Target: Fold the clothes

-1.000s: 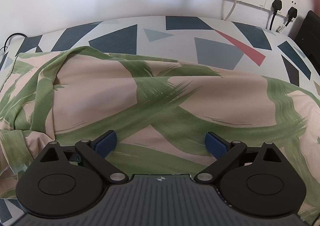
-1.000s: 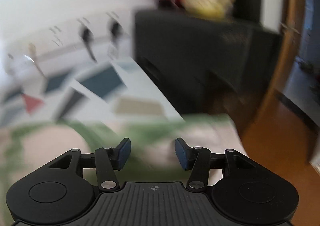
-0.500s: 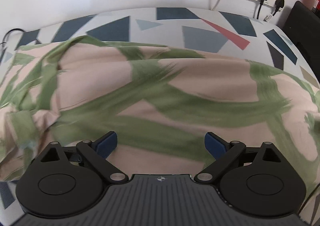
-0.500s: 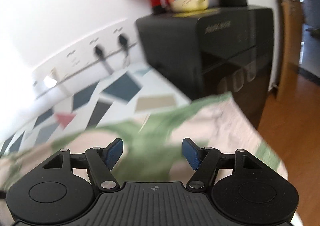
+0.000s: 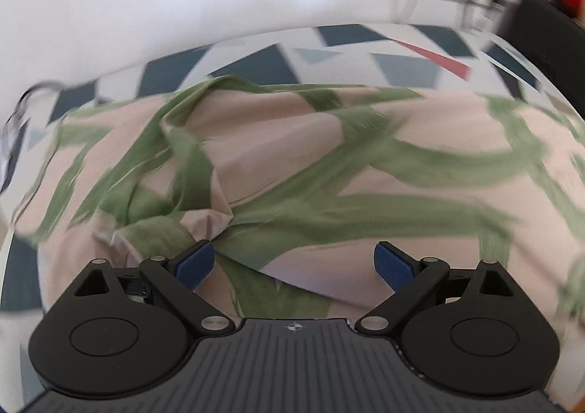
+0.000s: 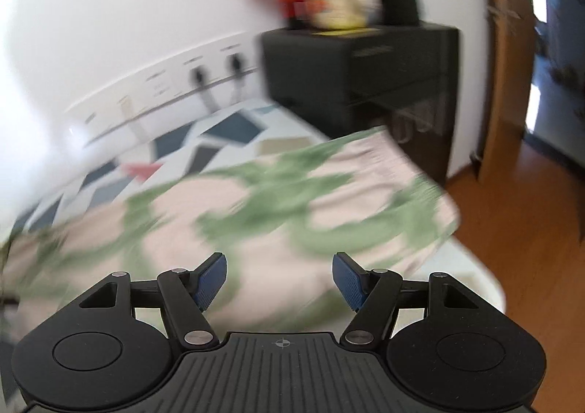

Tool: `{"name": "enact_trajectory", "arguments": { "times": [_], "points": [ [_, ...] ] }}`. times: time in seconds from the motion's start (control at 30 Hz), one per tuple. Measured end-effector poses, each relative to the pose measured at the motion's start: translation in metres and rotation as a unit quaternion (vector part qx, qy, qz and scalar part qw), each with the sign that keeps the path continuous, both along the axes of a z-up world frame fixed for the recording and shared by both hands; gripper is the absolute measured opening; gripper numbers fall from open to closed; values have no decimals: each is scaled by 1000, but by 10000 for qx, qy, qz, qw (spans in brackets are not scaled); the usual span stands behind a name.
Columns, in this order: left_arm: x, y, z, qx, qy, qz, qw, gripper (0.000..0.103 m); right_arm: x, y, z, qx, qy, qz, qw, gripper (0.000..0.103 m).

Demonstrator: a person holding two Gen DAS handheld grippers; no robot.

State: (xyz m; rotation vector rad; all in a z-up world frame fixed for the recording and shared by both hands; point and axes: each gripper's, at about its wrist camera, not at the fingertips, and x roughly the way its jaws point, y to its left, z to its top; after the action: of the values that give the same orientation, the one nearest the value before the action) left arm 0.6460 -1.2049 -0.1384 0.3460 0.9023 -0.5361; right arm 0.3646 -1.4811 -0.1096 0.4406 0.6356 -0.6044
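Table: lying under a white cloth with dark-blue, grey and red geometric shapes (image 5: 369, 44), running along a white wall; right end showing bare beside a wooden floor (image 6: 530, 230).
Garment: pink fabric with broad green brush-stroke leaves (image 5: 384, 164), lying spread on the patterned cloth and covering most of it; long axis running left to right along the wall; one straight end edge (image 6: 420, 171) pointing toward the black cabinet and hanging at the table's right end; left part bunching into creases and folds (image 5: 175, 171) just ahead of the left tongs.
Black cabinet: standing at the table's right end (image 6: 365, 73), carrying a pale yellow mug (image 6: 340, 7) and something red, too smeared to identify.
Socket strip: white wall plates (image 6: 175, 84) above the table, two dark plugs sitting in them; lettering unreadable.
Left gripper: black body with blue pads (image 5: 294, 265), jaws standing wide apart, hovering over the creased fabric, gripping nothing.
Right gripper: same build (image 6: 279, 279), jaws released after just opening, fabric lying below the gap, pads pressing on nothing.
Hard to make out: both views blurring with motion; garment type, collar or sleeves not showing; near edge of the fabric hiding behind both gripper bodies.
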Motion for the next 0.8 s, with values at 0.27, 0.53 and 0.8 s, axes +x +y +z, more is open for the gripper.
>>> {"name": "enact_trajectory", "arguments": {
  "times": [0.27, 0.53, 0.8],
  "points": [
    [11, 35, -10, -65, -443, -948, 9945, 96, 42, 134, -10, -893, 399, 498, 9940, 67],
    [35, 79, -15, -148, -461, -983, 9940, 96, 79, 172, -32, -1925, 1664, 455, 9660, 61],
    [42, 88, -11, -400, -232, -815, 9956, 96, 53, 136, -26, -1127, 1047, -1298, 9795, 56]
  ]
}}
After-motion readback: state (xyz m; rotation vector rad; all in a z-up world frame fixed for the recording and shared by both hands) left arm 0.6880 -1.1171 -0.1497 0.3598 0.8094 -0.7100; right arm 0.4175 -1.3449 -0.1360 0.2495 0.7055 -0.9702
